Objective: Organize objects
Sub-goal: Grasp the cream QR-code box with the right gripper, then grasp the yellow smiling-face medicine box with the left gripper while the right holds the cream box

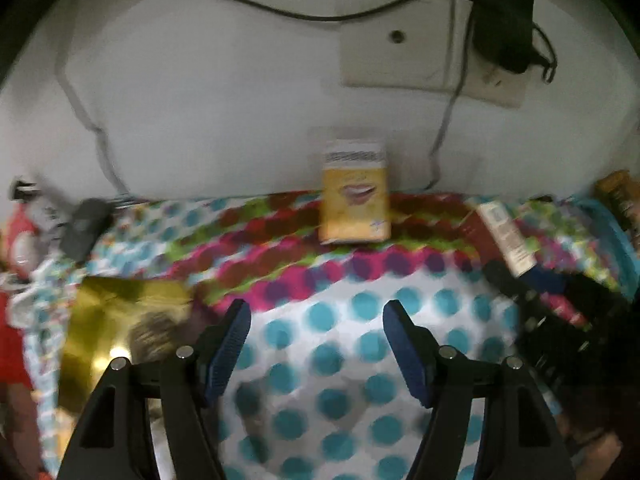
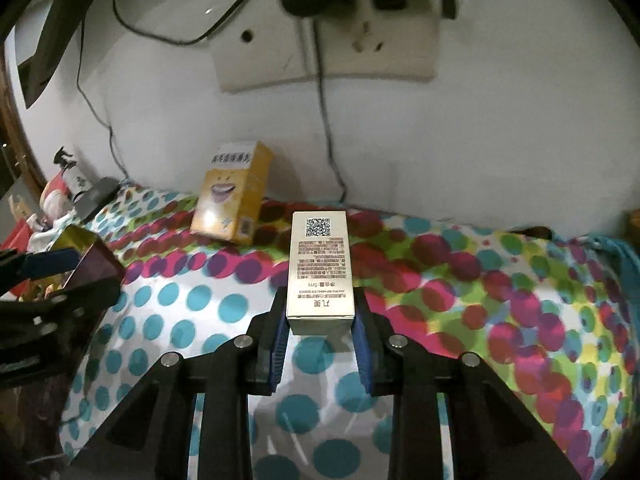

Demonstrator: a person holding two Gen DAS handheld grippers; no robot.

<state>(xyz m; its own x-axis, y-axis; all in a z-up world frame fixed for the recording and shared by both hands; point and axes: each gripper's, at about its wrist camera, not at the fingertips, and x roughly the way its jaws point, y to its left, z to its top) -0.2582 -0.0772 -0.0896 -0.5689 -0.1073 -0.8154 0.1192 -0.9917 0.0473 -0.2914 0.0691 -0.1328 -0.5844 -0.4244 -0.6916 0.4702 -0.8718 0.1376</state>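
My right gripper [image 2: 320, 312] is shut on a tall gold box [image 2: 320, 272] with a QR code on top, held above the polka-dot cloth [image 2: 460, 280]. The box also shows at the right of the left wrist view [image 1: 506, 236]. A yellow box with a smiling mouth [image 2: 232, 200] stands against the white wall, left of the gold box; in the left wrist view [image 1: 356, 196] it is straight ahead. My left gripper [image 1: 316, 316] is open and empty above the cloth [image 1: 340, 344], well short of the yellow box. It appears at the left edge of the right wrist view [image 2: 60, 276].
A shiny gold packet [image 1: 120, 320] lies at the left on the cloth. A wall socket plate [image 2: 332, 44] with a black adapter [image 1: 504, 20] and cables hangs above. Clutter with a dark object [image 1: 84, 228] sits at the far left. Dark items [image 1: 560, 320] lie at the right.
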